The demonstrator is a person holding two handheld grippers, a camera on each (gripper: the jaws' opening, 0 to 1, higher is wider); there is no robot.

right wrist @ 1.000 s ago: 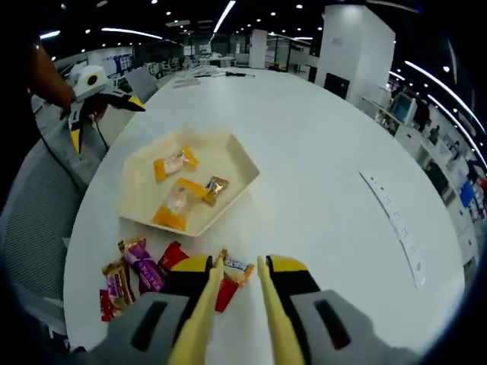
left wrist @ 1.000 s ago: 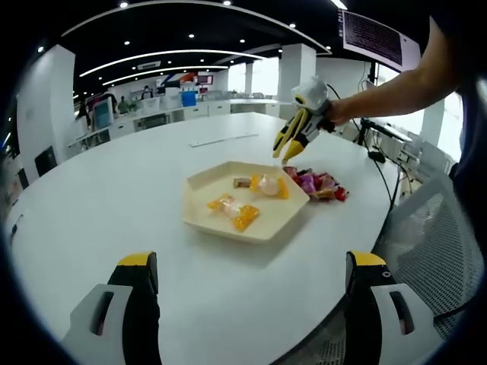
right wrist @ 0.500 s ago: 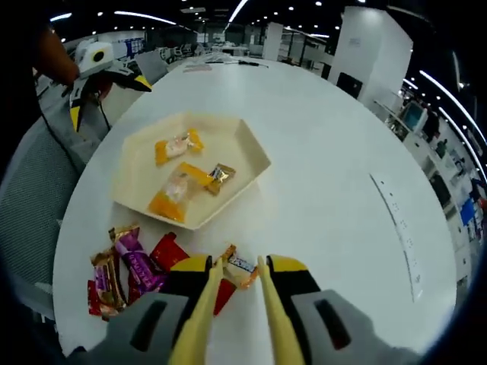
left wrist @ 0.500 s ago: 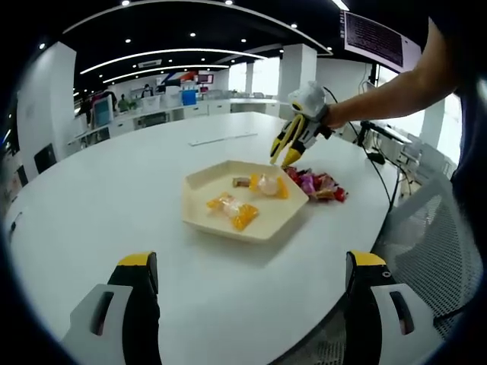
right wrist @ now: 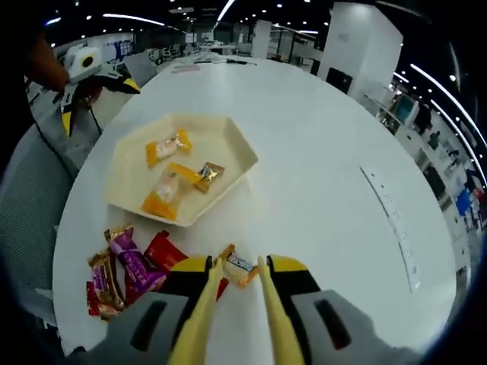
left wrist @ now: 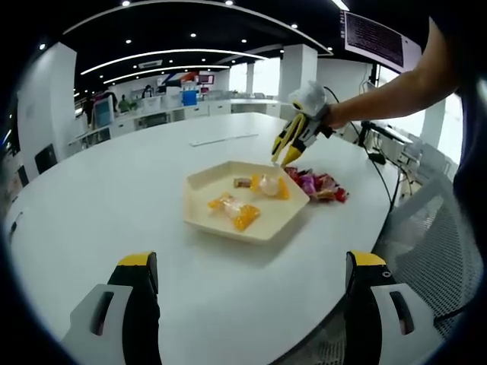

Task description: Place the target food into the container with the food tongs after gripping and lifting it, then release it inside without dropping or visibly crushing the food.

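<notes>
White and broad, the desk [right wrist: 319,144] sits in an open office under ceiling lights. On it rests a pale six-sided tray [right wrist: 232,144], and three wrapped sweets already lie inside: two yellow ones [right wrist: 166,148] and a small brown one [right wrist: 207,173]. So part of the job looks done. Just beside the tray, on its side nearer the right gripper [right wrist: 237,262], a loose pile of sweets [right wrist: 129,262] waits on the desk. That gripper holds yellow tongs [right wrist: 199,327], their tips slightly apart over an orange-ended sweet [right wrist: 237,265] next to the tray; nothing is pinched yet. The left gripper [left wrist: 253,266] hangs spread wide, well apart from the tray. Gripping, lifting and releasing this sweet are all left to do.
</notes>
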